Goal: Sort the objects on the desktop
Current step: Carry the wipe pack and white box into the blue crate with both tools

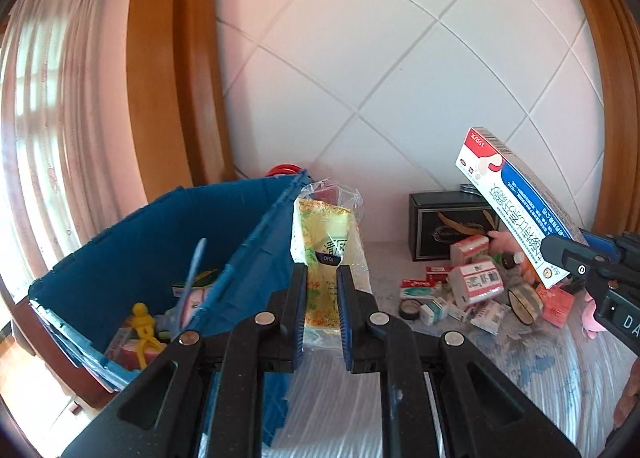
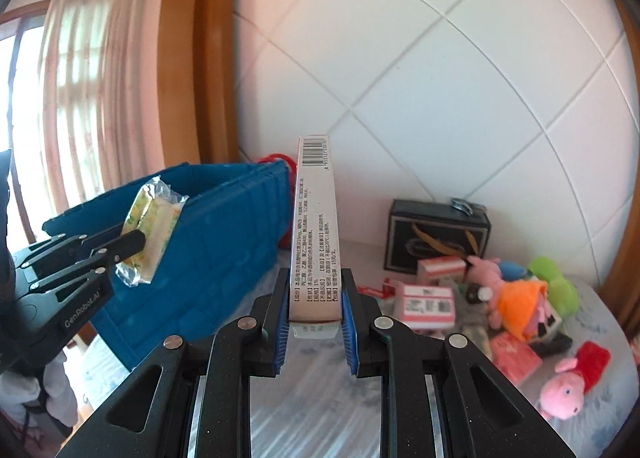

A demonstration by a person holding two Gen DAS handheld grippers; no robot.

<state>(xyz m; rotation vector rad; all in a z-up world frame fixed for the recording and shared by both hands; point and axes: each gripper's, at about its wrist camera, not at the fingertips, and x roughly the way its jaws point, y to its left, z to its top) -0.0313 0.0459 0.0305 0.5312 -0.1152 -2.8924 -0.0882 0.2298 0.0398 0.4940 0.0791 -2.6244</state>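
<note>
My left gripper (image 1: 322, 298) is clamped on a yellow packet in clear wrap (image 1: 320, 254), held in the air just right of the blue crate (image 1: 160, 234), level with its rim. My right gripper (image 2: 315, 314) is clamped on a long carton (image 2: 316, 225), upright, further right of the crate. The pile of small boxes (image 1: 476, 282) lies on the table (image 1: 520, 362), well right of the crate.

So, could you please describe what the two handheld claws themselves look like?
Both match: the left claw and right claw are matte black plastic linkages with round silver pivot pins and blue ribbed pads. White "GenRobot.AI" lettering marks the left body.
</note>
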